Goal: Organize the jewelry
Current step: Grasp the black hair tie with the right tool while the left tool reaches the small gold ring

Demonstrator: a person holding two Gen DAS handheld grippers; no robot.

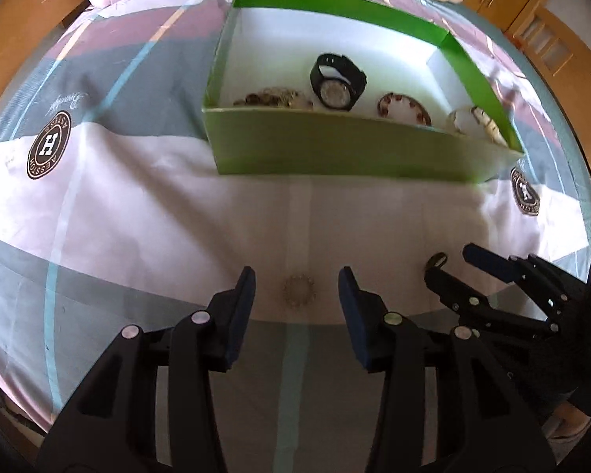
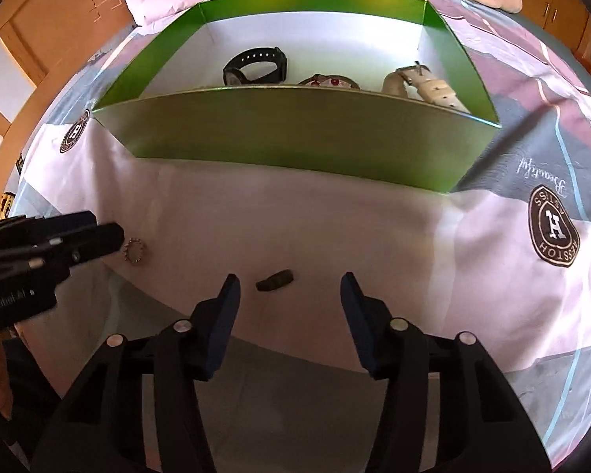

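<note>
green box: one black watch, one beige watch, two bead bracelets | bedspread: one toothed ring, one dark ring | left gripper, right gripper: jaws spread, pinching nothing

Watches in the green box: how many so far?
2. A black watch stands near the middle of the green box, and a cream-strapped watch lies at its right end. The near wall hides part of the floor, so another could be unseen.
</note>
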